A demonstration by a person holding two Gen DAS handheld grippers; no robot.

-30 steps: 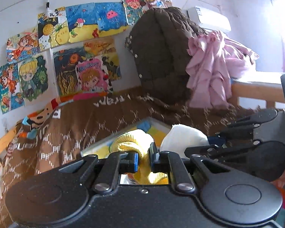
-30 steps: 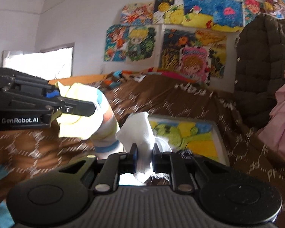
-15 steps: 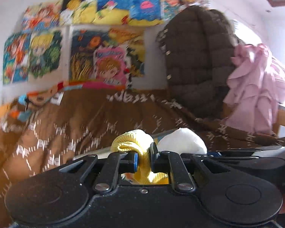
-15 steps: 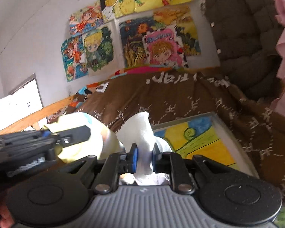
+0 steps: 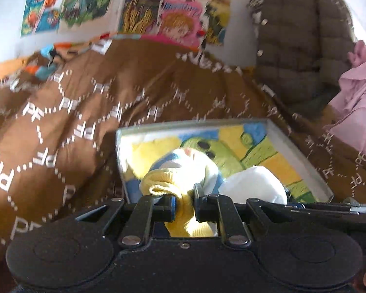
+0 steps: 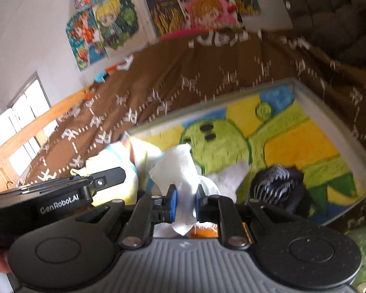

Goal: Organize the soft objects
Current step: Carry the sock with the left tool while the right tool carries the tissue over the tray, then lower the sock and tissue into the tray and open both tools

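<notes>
– What is carrying everything?
– A bed (image 5: 90, 112) wearing a brown patterned blanket (image 6: 173, 83).
– What is lying on it?
– A shallow tray (image 6: 334, 119) with a colourful drawing inside.

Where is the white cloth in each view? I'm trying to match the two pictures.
Left wrist: white cloth lower right of centre, beside the yellow sock.
Right wrist: white cloth centre, pinched in the right gripper.
Shared landmark: the tray with the green-and-yellow drawing.
</notes>
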